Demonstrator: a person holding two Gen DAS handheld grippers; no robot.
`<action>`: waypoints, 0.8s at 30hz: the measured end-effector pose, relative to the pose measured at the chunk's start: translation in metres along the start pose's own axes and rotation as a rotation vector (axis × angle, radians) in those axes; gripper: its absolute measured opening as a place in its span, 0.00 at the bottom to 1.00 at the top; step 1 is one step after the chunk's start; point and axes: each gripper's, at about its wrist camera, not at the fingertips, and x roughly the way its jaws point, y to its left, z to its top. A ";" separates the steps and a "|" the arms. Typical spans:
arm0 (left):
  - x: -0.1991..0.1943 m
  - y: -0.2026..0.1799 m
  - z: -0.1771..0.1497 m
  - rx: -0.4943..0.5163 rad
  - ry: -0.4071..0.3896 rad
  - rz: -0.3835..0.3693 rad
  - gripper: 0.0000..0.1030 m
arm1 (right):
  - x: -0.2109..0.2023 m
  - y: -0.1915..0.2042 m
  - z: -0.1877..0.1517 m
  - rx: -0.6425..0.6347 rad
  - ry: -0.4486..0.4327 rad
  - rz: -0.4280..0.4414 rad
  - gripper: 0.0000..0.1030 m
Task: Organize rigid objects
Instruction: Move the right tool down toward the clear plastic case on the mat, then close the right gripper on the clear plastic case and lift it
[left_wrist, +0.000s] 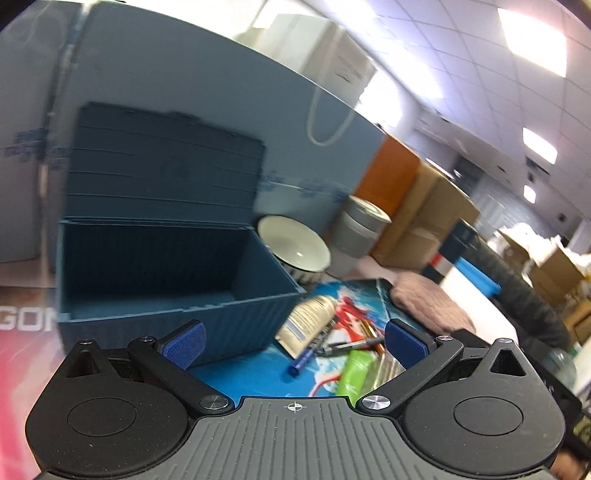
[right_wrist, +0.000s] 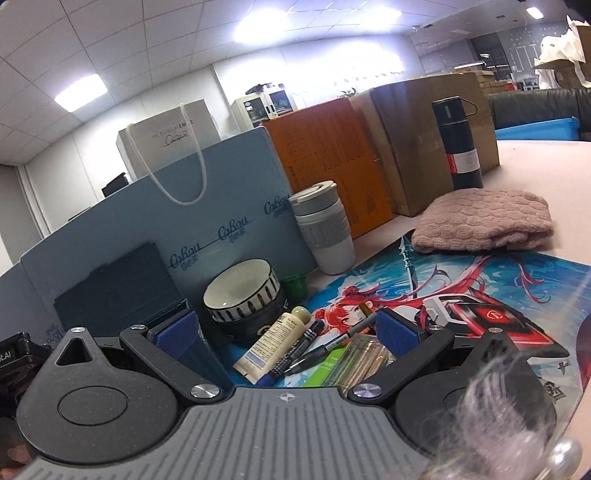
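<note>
A dark blue ribbed storage box (left_wrist: 155, 280) stands with its lid up and its inside bare; its corner (right_wrist: 122, 291) shows at the left of the right wrist view. Beside it on the printed desk mat (right_wrist: 498, 280) lies a small pile: a cream tube (left_wrist: 310, 317) (right_wrist: 273, 339), a blue-capped marker (left_wrist: 306, 356) (right_wrist: 295, 350), black pens (right_wrist: 321, 349), a green pack (left_wrist: 352, 373) (right_wrist: 325, 369) and clear-cased pencils (right_wrist: 364, 363). My left gripper (left_wrist: 293, 341) hangs open in front of the box and pile. My right gripper (right_wrist: 288, 330) is open just above the pile, holding nothing.
A white bowl (right_wrist: 242, 291) on a dark one, a small green cup (right_wrist: 295, 286), a white travel mug (right_wrist: 325, 229), a black flask (right_wrist: 460, 144) and a pink knitted cloth (right_wrist: 484, 219) sit behind. Cardboard boxes (right_wrist: 424, 140) and a light blue board (right_wrist: 207, 221) wall the back.
</note>
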 end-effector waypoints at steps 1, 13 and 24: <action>0.002 0.002 -0.001 0.001 0.011 -0.003 1.00 | 0.001 0.000 0.001 -0.010 0.005 -0.006 1.00; 0.011 0.037 -0.003 -0.076 0.059 -0.013 1.00 | 0.053 0.007 0.007 -0.039 0.176 -0.034 0.96; 0.015 0.040 -0.004 -0.079 0.066 -0.008 1.00 | 0.093 -0.022 -0.003 0.046 0.361 -0.180 0.75</action>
